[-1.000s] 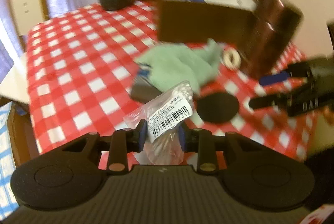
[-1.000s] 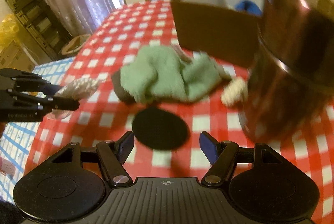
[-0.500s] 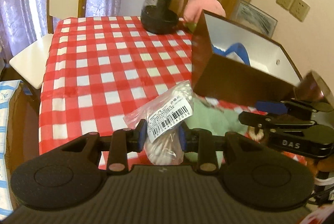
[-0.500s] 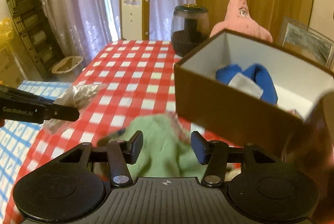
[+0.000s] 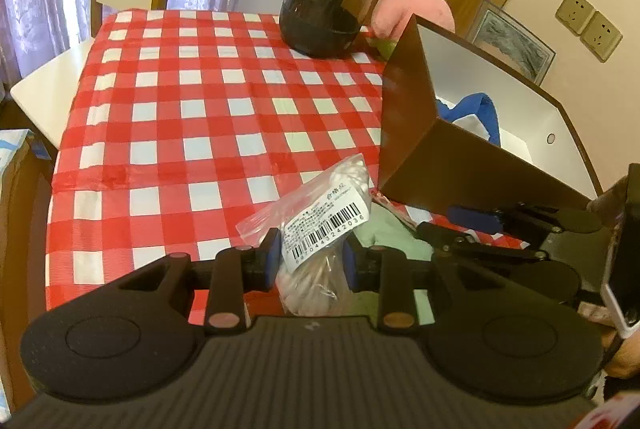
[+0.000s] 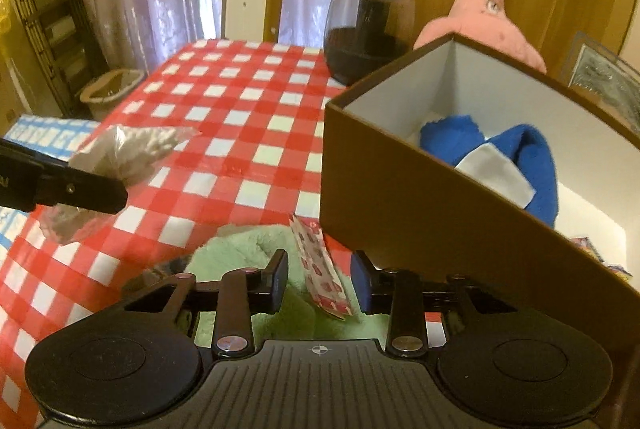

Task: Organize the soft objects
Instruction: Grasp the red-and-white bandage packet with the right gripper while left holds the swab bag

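Clear plastic, crinkled around a bundle of white cotton, is clamped between the blue pads of the left gripper [image 5: 310, 255]; this bagged cotton [image 5: 320, 225] is carried low in the middle of the left wrist view, above the red-and-white checked tablecloth [image 5: 200, 109] and just left of the near corner of the brown box [image 5: 404, 117]. In the right wrist view the right gripper [image 6: 320, 279] is seen at lower centre with its jaws closing; a small patterned packet [image 6: 320, 269] stands between them over the green fleece cloth [image 6: 248, 245], but the pads are not yet pressed on it. A blue cloth [image 6: 524, 157] already lies inside the box at the right of that frame.

The step in hand is judged to be the loading of the box. It would be done well if the bag were lifted clear of the box wall before being released over the white interior, since the loose plastic could snag on the rim. The packet is thin and tilted, so the closing should be centred on it, lest fleece be pinched along with it.

Both grippers are pitched steeply downward toward the table, side by side, the left gripper's finger showing at the left edge of the right view.
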{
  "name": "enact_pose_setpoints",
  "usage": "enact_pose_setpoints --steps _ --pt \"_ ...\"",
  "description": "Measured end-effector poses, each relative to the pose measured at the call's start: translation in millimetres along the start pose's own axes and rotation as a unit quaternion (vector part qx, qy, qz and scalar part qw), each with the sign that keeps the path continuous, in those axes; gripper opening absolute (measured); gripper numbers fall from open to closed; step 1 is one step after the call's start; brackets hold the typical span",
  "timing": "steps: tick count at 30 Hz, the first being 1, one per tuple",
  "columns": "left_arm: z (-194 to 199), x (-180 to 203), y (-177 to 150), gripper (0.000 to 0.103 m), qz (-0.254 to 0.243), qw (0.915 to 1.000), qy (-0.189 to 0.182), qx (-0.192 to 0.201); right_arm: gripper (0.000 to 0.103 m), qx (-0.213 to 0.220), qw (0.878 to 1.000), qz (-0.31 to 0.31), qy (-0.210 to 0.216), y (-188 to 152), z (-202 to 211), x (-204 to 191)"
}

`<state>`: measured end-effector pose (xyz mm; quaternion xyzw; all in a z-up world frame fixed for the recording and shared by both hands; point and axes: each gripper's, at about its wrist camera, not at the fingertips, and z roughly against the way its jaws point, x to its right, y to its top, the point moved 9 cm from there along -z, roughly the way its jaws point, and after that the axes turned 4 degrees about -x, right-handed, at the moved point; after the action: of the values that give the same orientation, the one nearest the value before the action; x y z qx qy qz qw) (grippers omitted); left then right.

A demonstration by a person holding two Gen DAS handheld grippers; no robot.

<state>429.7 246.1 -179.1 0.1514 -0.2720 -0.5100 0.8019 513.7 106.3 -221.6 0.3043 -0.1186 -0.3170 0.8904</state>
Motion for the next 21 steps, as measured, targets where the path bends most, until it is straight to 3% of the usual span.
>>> enact_pose_setpoints --steps 11,17,19,21 --pt "-18.6 -2.0 -0.7 0.028 0.008 0.9998 -0.006 -0.016 0.03 -0.03 1.0 -0.003 0.002 -3.7 -34.2 3.3" --pt "-23.3 -1.0 -3.2 0.028 0.009 0.9997 -0.008 -0.02 0.019 -0.031 0.999 -0.019 0.013 -4.9 -37.1 3.2" --pt "-22.2 -1.6 -4.1 0.028 0.01 0.9997 -0.008 -0.019 0.002 -0.029 0.999 -0.026 0.019 -4.7 -35.0 3.3" --pt "-21.3 -1.5 -3.9 0.028 0.01 0.9998 -0.009 -0.017 0.002 -0.026 0.999 -0.024 0.018 -3.7 -32.1 2.6"
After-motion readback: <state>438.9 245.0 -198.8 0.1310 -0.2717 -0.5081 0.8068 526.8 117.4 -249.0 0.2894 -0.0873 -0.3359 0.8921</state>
